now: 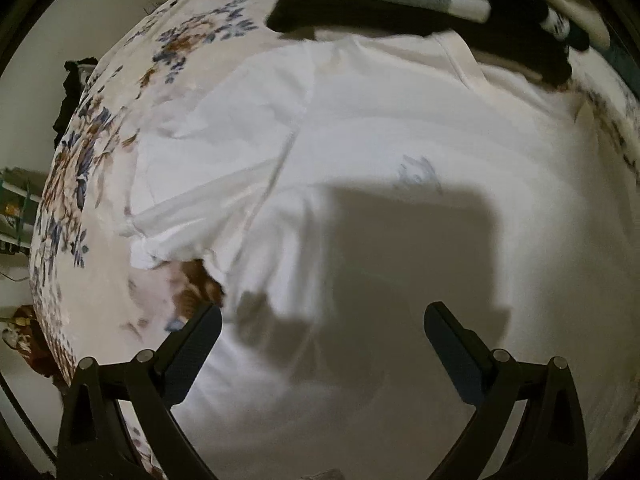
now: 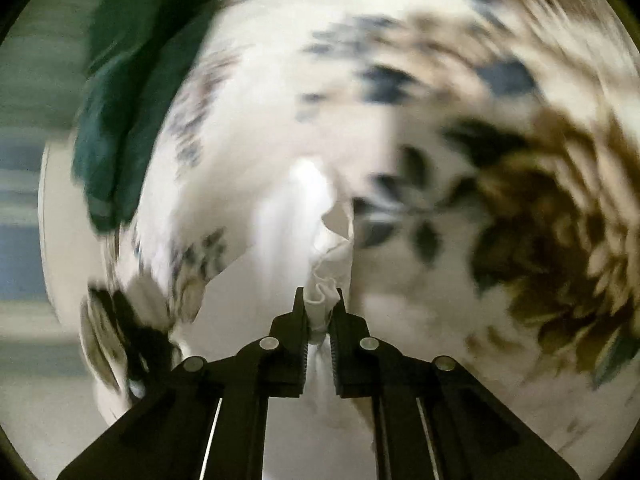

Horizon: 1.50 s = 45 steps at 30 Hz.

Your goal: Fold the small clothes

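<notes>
Your right gripper (image 2: 320,300) is pinching a bunched edge of the white shirt (image 1: 360,128); your left gripper (image 1: 322,316) is hovering wide open just above it. Try carrying the edge low across the bed (image 1: 100,160), pinning the fold line with the left.

A white shirt (image 1: 360,128) is being shown on a cream sheet (image 1: 120,92) patterned with blue and brown flowers, beside black clothes (image 1: 360,12) and green cloth (image 2: 120,120).

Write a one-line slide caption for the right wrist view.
Right gripper shut on a bunched edge of the white shirt, above the blurred floral bedsheet.
</notes>
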{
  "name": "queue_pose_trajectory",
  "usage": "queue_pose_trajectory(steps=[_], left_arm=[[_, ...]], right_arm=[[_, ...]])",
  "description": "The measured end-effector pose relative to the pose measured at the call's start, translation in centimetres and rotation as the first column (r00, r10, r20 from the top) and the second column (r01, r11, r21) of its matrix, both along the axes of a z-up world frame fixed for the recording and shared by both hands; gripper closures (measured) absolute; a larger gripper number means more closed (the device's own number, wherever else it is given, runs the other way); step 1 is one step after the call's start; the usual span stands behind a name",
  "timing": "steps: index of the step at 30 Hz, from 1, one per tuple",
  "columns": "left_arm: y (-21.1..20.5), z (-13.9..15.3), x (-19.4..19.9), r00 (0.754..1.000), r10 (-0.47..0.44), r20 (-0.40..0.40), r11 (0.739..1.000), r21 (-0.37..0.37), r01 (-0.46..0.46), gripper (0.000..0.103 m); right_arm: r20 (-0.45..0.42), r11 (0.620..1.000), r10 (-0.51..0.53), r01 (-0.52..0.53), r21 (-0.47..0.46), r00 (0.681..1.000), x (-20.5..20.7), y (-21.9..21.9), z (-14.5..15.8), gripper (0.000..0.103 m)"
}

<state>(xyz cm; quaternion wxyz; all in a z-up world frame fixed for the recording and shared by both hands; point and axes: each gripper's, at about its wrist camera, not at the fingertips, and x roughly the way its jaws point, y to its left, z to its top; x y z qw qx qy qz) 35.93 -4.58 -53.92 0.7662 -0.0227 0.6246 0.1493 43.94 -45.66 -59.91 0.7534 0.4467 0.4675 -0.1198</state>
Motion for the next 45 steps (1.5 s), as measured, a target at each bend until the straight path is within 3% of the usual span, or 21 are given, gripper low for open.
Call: queue_pose_trajectory(steps=[4, 7, 8, 9, 11, 13, 16, 21, 24, 26, 29, 30, 31, 32, 34, 36, 38, 39, 42, 44, 45], left_arm=[[2.6, 1.3, -1.1, 0.999, 0.016, 0.033, 1.0, -0.019, -0.015, 0.0], [4.9, 2.2, -2.1, 0.999, 0.026, 0.046, 1.0, -0.016, -0.026, 0.0], [5.7, 2.4, -2.5, 0.998, 0.031, 0.049, 0.999, -0.011, -0.03, 0.0], [6.5, 2.7, -3.0, 0.998, 0.037, 0.051, 0.999, -0.005, -0.036, 0.0], [8.6, 3.1, -3.9, 0.997, 0.053, 0.053, 0.999, 0.004, -0.053, 0.0], [11.0, 3.3, -5.0, 0.995, 0.082, 0.049, 0.997, 0.006, -0.083, 0.0], [14.6, 3.2, -6.4, 0.987, 0.156, 0.039, 0.987, -0.04, -0.155, 0.0], [19.9, 1.6, -7.6, 0.952, 0.305, 0.013, 0.933, -0.203, -0.296, 0.0], [21.9, -0.1, -6.9, 0.918, 0.395, -0.008, 0.862, -0.342, -0.374, 0.0], [22.8, -2.0, -6.1, 0.888, 0.457, -0.045, 0.768, -0.485, -0.419, 0.0], [23.4, -5.1, -5.3, 0.813, 0.56, -0.159, 0.556, -0.656, -0.511, 0.015], [23.6, -5.7, -5.0, 0.782, 0.602, -0.162, 0.501, -0.686, -0.528, 0.015], [23.7, -5.7, -4.8, 0.766, 0.626, -0.146, 0.488, -0.692, -0.531, 0.019], [23.6, -5.6, -4.3, 0.755, 0.645, -0.117, 0.487, -0.699, -0.524, 0.028], [23.1, -5.4, -2.9, 0.77, 0.634, -0.074, 0.53, -0.684, -0.501, 0.094], [22.4, -4.7, -1.4, 0.793, 0.609, -0.026, 0.581, -0.666, -0.468, 0.097], [21.5, -2.6, 0.1, 0.83, 0.551, 0.082, 0.684, -0.615, -0.393, 0.097], [20.2, -0.6, 1.1, 0.863, 0.478, 0.163, 0.766, -0.559, -0.319, 0.097], [16.0, 3.5, 3.4, 0.912, 0.263, 0.315, 0.891, -0.443, -0.104, 0.098], [11.0, 5.7, 4.4, 0.927, 0.091, 0.365, 0.918, -0.392, 0.064, 0.097], [7.5, 6.1, 4.9, 0.931, -0.014, 0.364, 0.911, -0.38, 0.162, 0.097]], right_arm=[[0.011, 0.928, 0.333, -0.326, -0.181, 0.943, 3.2, 9.4, 4.7, 0.094], [-0.077, 0.766, 0.611, -0.613, -0.195, 0.788, 4.2, 18.9, 4.6, 0.092], [-0.127, 0.701, 0.689, -0.701, -0.134, 0.713, 4.0, 22.0, 3.5, 0.089], [-0.141, 0.679, 0.716, -0.729, -0.086, 0.684, 3.6, 23.0, 3.0, 0.087], [-0.131, 0.708, 0.696, -0.705, -0.034, 0.706, 2.7, 23.3, 3.1, 0.068], [-0.116, 0.78, 0.62, -0.625, -0.013, 0.776, 1.6, 21.5, 3.9, 0.055], [-0.138, 0.836, 0.54, -0.548, -0.032, 0.831, 0.2, 19.3, 4.4, 0.055], [-0.186, 0.831, 0.534, -0.553, -0.065, 0.825, 0.5, 19.7, 2.0, 0.055], [-0.319, 0.78, 0.586, -0.625, -0.025, 0.745, 1.4, 22.4, -2.3, 0.055], [-0.374, 0.76, 0.635, -0.634, 0.144, 0.676, 0.8, 23.9, -5.7, 0.055], [-0.356, 0.776, 0.622, -0.609, 0.164, 0.697, -0.9, 24.0, -5.7, 0.055], [-0.357, 0.782, 0.613, -0.606, 0.147, 0.705, -1.5, 23.7, -5.3, 0.055], [-0.36, 0.793, 0.597, -0.595, 0.13, 0.717, -2.1, 23.1, -4.9, 0.055], [-0.359, 0.806, 0.58, -0.578, 0.126, 0.731, -2.7, 22.5, -4.6, 0.055], [-0.366, 0.83, 0.549, -0.542, 0.132, 0.752, -3.6, 21.2, -4.4, 0.055], [-0.377, 0.852, 0.516, -0.508, 0.129, 0.77, -4.5, 19.6, -4.1, 0.055], [-0.379, 0.867, 0.49, -0.485, 0.116, 0.785, -4.9, 18.0, -3.3, 0.055], [-0.379, 0.873, 0.479, -0.477, 0.106, 0.792, -5.3, 17.3, -2.8, 0.055], [-0.369, 0.888, 0.452, -0.451, 0.096, 0.812, -6.4, 15.6, -1.4, 0.055], [-0.37, 0.894, 0.44, -0.438, 0.096, 0.818, -7.2, 14.5, -0.4, 0.055], [-0.372, 0.897, 0.435, -0.432, 0.097, 0.82, -7.6, 13.9, -0.1, 0.055]])
